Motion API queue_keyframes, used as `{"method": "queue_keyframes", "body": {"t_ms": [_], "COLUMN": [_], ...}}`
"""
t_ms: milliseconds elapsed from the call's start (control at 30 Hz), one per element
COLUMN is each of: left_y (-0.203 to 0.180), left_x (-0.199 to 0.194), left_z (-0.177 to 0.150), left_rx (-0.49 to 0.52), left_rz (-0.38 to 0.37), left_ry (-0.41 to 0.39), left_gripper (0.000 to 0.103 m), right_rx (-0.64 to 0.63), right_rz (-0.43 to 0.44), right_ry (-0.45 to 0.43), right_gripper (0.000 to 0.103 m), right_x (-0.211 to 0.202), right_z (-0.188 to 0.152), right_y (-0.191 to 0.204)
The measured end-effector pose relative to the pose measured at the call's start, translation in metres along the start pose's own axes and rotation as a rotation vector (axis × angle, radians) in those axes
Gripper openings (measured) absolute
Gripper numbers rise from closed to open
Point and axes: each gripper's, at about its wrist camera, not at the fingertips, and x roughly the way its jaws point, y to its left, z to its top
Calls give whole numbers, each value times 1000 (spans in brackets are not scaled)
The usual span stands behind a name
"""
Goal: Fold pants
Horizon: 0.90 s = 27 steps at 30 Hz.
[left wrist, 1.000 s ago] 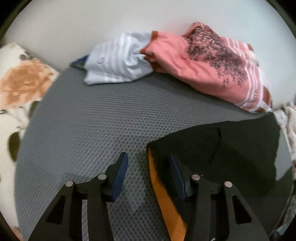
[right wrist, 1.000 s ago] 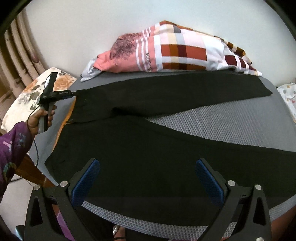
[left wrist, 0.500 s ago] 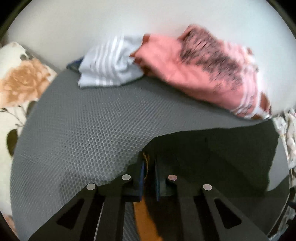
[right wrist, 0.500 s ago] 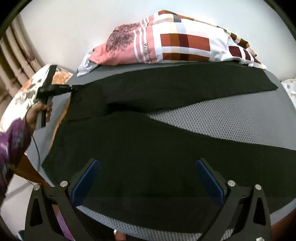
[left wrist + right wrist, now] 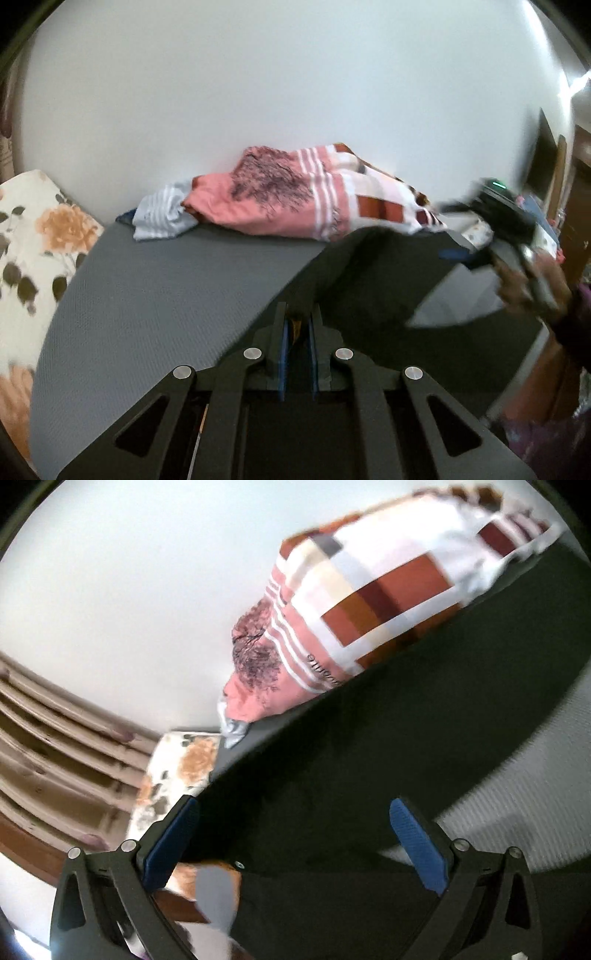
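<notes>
Left gripper: matte black angular frame, two narrow fingers faced with blue ribbed pads, four round silver screw heads across the linkage, triangular cut-outs below them. Right gripper: same black frame, blue ribbed pads, silver screws at each finger base. Sleeve right of the left gripper: purple, patterned.

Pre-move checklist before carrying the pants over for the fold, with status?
1. Left gripper shut on the pants: ok.
2. Cloth lifted off the grey mat at the grip: ok.
3. Right gripper holding cloth: not ok, jaws wide open, pants only lie behind them.
4. Blanket clear of the pants: cannot tell, edges meet in the right wrist view.
5. Sharp view: not ok, motion blur.
</notes>
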Motion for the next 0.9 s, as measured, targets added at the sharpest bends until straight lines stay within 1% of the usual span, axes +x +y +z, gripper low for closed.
{"method": "queue_keyframes", "body": {"t_ms": [67, 133, 167, 233, 267, 300, 333, 367, 400, 500, 567, 633, 667, 700, 767, 833, 900], "left_y": [-9, -18, -19, -22, -22, -22, -21, -19, -16, -4, 6, 14, 17, 19, 20, 20, 20], "left_x": [-11, -16, -16, -14, -12, -11, -10, -8, -8, -10, -15, -17, -16, -15, -13, -14, -15], "left_z": [-16, -29, -35, -46, -51, -53, -56, -59, -61, -65, -70, -78, -83, -87, -99, -110, -118], "left_rx": [-16, -34, -49, -83, -100, -111, -127, -142, -153, -183, -202, -211, -217, -221, -212, -210, -212], "left_rz": [-17, -26, -29, -43, -38, -36, -41, -38, -27, -2, 21, 43, 53, 59, 87, 99, 110], "left_ry": [11, 26, 34, 61, 70, 76, 85, 94, 101, 126, 132, 159, 175, 190, 223, 239, 244], "left_gripper": [9, 10, 10, 10, 10, 11, 11, 11, 11, 11, 11, 11, 12, 12, 12, 12, 12], "right_rx": [74, 169, 191, 221, 209, 173, 157, 168, 174, 102, 47, 0, -21, -27, -24, -27, -26], "right_rz": [11, 11, 11, -3, -22, -73, -127, -134, -119, -109, -116, -121, -125, -131, -140, -168, -174], "right_ry": [39, 56, 75, 91, 98, 119, 129, 124, 112, 54, 27, 12, 12, 18, 43, 72, 87], "right_gripper": [103, 103, 101, 83, 49, 12, 6, 8, 8, 8, 8, 8, 8, 8, 8, 8, 8], "right_x": [15, 30, 38, 52, 56, 62, 64, 61, 55, 24, -3, -32, -44, -48, -62, -63, -69], "right_z": [13, 23, 27, 34, 36, 39, 38, 33, 27, -2, -30, -67, -86, -95, -127, -155, -173], "right_y": [-15, -33, -39, -52, -54, -55, -58, -62, -63, -54, -45, -38, -38, -37, -45, -51, -61]}}
